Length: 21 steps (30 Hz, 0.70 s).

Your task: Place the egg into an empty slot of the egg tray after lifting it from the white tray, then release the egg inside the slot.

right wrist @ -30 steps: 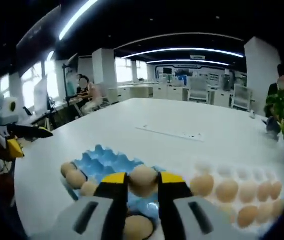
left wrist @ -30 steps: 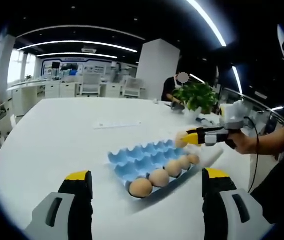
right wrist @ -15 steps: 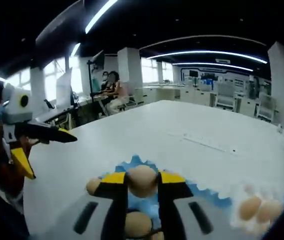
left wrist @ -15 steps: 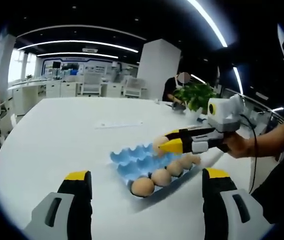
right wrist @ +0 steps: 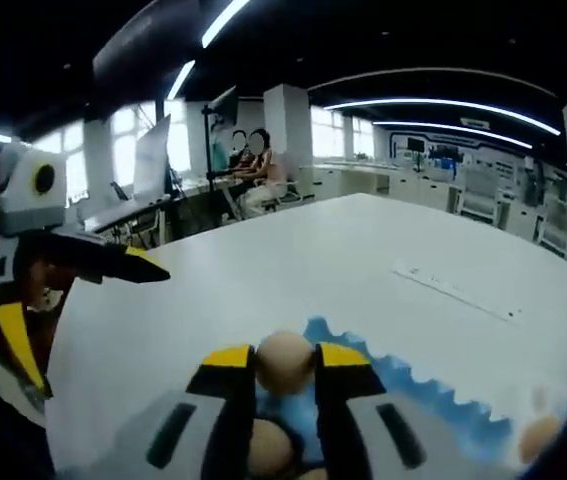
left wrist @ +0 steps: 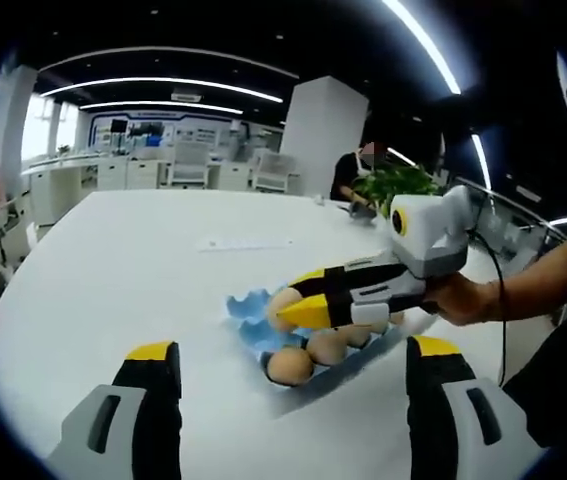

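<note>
- White and smooth, a large rounded table fills the foreground of an open office with curved ceiling light strips.
- Blue egg tray lies on the table.
- Right gripper pinches a tan egg between its yellow-tipped jaws, directly above the egg tray.
- Other eggs sit in the tray's near row, below the held egg.
- Left gripper hovers on the near side of the egg tray, jaws spread wide, holding nothing.
- Beyond the egg tray stand a green plant, a white pillar, desks and chairs.
- People sit at desks beyond the table's far edge.
</note>
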Motion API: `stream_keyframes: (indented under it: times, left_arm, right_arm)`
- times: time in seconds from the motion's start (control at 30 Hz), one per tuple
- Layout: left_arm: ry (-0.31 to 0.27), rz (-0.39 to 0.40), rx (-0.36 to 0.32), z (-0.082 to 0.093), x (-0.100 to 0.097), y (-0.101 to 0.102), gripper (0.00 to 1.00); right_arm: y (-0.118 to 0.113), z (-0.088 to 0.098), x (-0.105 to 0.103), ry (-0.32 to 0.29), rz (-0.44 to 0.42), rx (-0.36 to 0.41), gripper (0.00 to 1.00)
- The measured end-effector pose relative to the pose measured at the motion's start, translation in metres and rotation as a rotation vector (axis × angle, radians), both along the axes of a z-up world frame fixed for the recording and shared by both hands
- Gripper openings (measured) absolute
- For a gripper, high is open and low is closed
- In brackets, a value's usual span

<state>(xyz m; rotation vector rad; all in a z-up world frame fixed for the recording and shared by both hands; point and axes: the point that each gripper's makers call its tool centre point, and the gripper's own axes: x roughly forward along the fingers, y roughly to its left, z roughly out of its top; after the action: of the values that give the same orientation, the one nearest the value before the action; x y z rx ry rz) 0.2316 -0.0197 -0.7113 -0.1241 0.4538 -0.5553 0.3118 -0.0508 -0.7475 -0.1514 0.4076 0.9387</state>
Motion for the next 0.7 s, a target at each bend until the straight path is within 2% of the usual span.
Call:
stream_keyframes:
  times: [0.1,0.37,0.53,0.6,0.7]
  left_arm:
    - [-0.011,0.03,0.011,0.001,0.004,0.005,0.98]
    - [-0.006,0.028,0.005,0.001,0.003,0.005,0.96]
    - [-0.007,0.017,0.003,0.001,0.002,0.004,0.94]
    - [-0.008,0.019,0.005,0.001,0.002,0.003,0.94]
    - [-0.007,0.019,0.0,0.001,0.003,0.002,0.94]
  right_arm:
    - [0.006,-0.008,0.002,0.008,0.012,-0.02,0.22]
    - [0.012,-0.019,0.004,0.028,0.017,-0.035,0.22]
    - [0.011,-0.026,0.004,0.082,0.001,-0.011,0.23]
    - [0.011,-0.025,0.005,0.074,-0.001,-0.008,0.23]
    - [0.012,-0.026,0.004,0.094,0.001,0.001,0.23]
